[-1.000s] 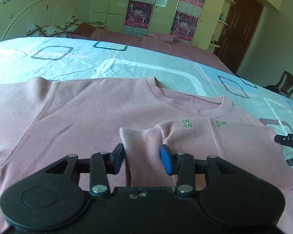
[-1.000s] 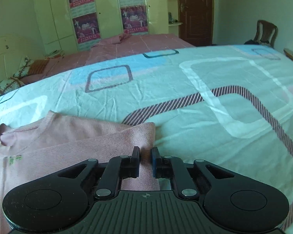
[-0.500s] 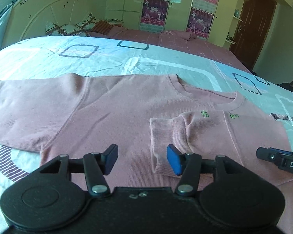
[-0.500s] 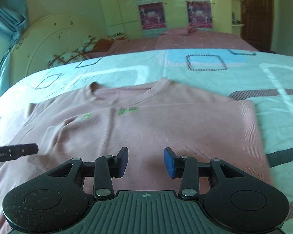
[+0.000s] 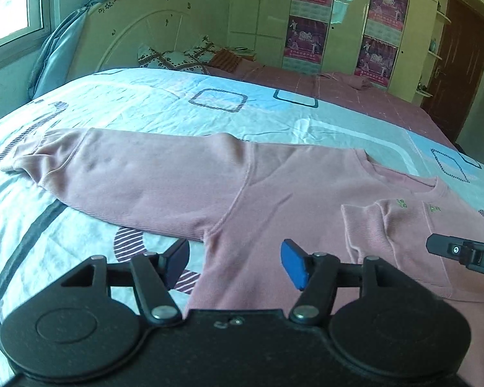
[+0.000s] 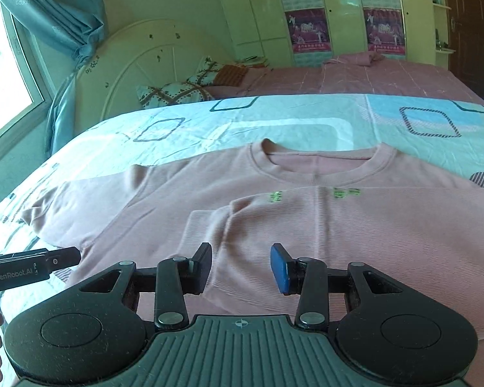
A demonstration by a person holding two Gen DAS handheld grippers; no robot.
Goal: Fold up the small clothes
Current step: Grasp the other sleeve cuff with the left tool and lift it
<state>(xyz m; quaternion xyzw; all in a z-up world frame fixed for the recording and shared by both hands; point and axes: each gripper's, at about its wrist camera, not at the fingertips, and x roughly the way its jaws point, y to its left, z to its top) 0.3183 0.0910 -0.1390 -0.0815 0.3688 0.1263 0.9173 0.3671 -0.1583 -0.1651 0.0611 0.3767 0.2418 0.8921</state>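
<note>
**One side folded in, other sleeve not yet taken**

Nearest, the left gripper (image 5: 235, 259) is seen with jaws apart and opening; nothing is clamped. Only the sweater's side edge near the armpit lies below the gap, with no pad pressing on it. The right gripper (image 6: 241, 266) is also held with jaws parted and empty above the folded panel.

Just beyond, the pink sweater (image 5: 274, 190) is laid flat, front up, on the patterned bedsheet (image 5: 145, 106). One side is already turned in across the chest, its cuff (image 6: 206, 229) resting near the middle, below the green embroidery (image 6: 345, 192). It is judged to have been put there to make a straight fold edge, narrowing the body.

Further out, the other sleeve (image 5: 119, 167) is stretched fully sideways, its cuff well clear of the body. It is probably the next thing to be picked up, which would explain the left gripper being aimed toward that side.

The neckline (image 6: 326, 158) is kept at the far edge, so folds run lengthwise.

At the back, a headboard (image 6: 138, 71), pillows (image 6: 177, 90) and wardrobe doors with posters (image 6: 309, 29) are visible, not involved.
</note>
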